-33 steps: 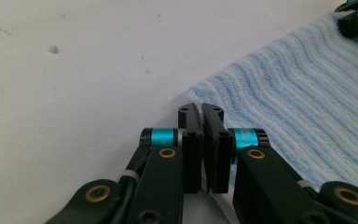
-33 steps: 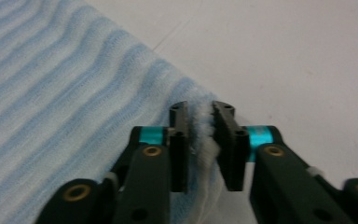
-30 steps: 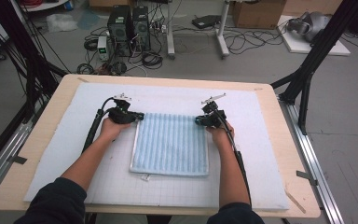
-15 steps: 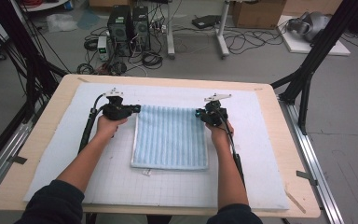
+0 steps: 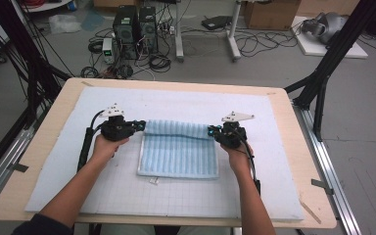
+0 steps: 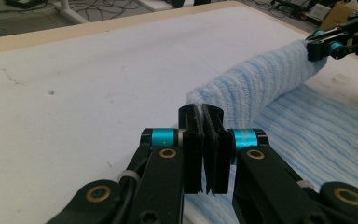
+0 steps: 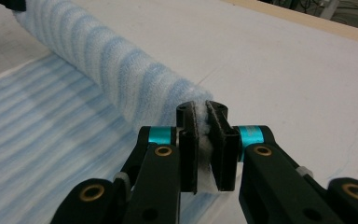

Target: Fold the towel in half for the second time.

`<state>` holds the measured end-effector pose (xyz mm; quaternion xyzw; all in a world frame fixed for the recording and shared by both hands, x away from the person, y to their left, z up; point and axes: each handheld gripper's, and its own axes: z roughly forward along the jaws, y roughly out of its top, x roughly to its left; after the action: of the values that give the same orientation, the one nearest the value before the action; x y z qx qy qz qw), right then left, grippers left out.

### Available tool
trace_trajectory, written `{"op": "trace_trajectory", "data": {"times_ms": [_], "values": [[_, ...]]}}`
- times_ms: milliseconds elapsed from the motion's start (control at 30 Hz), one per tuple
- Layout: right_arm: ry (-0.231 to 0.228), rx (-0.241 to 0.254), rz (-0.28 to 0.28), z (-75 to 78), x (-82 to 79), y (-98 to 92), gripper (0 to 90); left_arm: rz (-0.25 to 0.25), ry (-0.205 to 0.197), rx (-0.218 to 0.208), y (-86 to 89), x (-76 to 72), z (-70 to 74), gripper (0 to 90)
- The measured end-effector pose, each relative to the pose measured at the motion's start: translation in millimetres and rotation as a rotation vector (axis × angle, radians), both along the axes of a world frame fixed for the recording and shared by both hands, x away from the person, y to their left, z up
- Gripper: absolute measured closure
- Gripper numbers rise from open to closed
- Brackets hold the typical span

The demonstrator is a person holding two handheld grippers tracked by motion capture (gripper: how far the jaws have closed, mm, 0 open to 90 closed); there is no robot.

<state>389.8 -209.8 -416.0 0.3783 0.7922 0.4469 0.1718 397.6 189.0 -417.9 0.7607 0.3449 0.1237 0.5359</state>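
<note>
On white mat (image 5: 186, 193): pale-blue ribbed towel (image 5: 178, 156), far edge raised, L tongs (image 5: 141, 125) + R tongs (image 5: 210, 131) clamping its corners.

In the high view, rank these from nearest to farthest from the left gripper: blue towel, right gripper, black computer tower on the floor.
1. Blue towel: its far-left corner is clamped in the left gripper.
2. Right gripper: across the towel, at its far-right corner.
3. Computer tower: on the floor beyond the table.
</note>
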Motion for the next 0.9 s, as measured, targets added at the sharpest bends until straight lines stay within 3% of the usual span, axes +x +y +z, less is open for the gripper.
{"op": "trace_trajectory", "data": {"times_ms": [200,433,900], "values": [[-0.025,-0.014,0.025,2.4,-19.7,0.3,83.3,-0.025,-0.021,-0.023,4.5,-19.7,-3.8,86.4],[-0.036,-0.005,0.038,0.0,-42.0,-0.3,83.0,-0.036,-0.009,-0.034,8.6,-39.5,-11.8,86.4],[-0.056,-0.021,0.072,-6.3,-83.4,-0.3,82.7,-0.083,-0.002,-0.001,11.7,-74.3,-17.1,86.2]]}}
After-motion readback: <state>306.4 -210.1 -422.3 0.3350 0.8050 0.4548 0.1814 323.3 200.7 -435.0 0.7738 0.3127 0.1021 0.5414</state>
